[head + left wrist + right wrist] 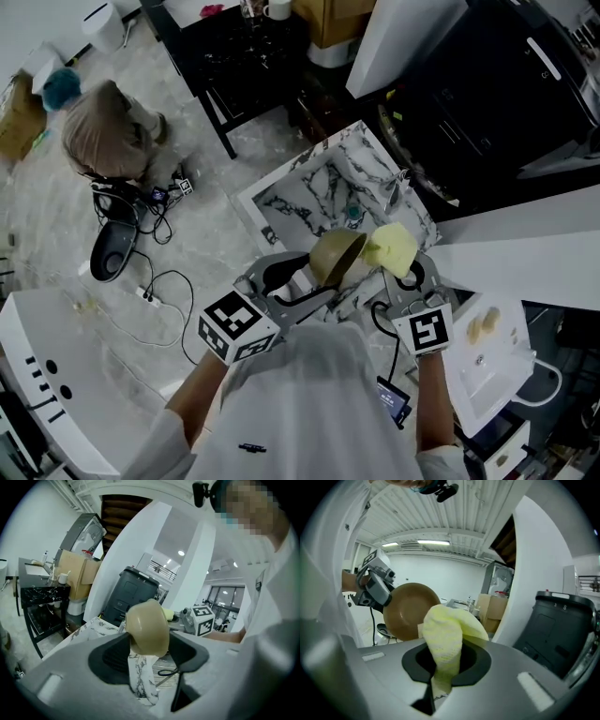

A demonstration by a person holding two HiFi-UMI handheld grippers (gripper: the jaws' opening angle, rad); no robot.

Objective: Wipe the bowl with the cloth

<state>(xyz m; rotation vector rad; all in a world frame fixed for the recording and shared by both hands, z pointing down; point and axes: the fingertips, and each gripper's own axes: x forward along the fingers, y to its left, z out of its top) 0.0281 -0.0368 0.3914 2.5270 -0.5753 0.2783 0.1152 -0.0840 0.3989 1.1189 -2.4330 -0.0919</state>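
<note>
**Bowl raised on its side, cloth bunched at its mouth**

Head view: the left gripper holds the tan bowl in the air over the marble-topped table. The bowl is tipped so that its hollow faces right. The right gripper carries the yellow cloth right at the bowl's rim. Whether the two actually touch cannot be settled from here.

Left gripper view: the jaws are pinched onto the bowl's rim, and its rounded outside faces the camera. Gripping by the edge seems meant to leave the inside free.

Right gripper view: the jaws are clamped on a wad of the cloth, which bulges out above them. The bowl's brown inside faces this way, just behind and to the left of the wad. A bunched cloth probably gives a padded face for rubbing. The wiping looks about to begin or barely under way.
</note>
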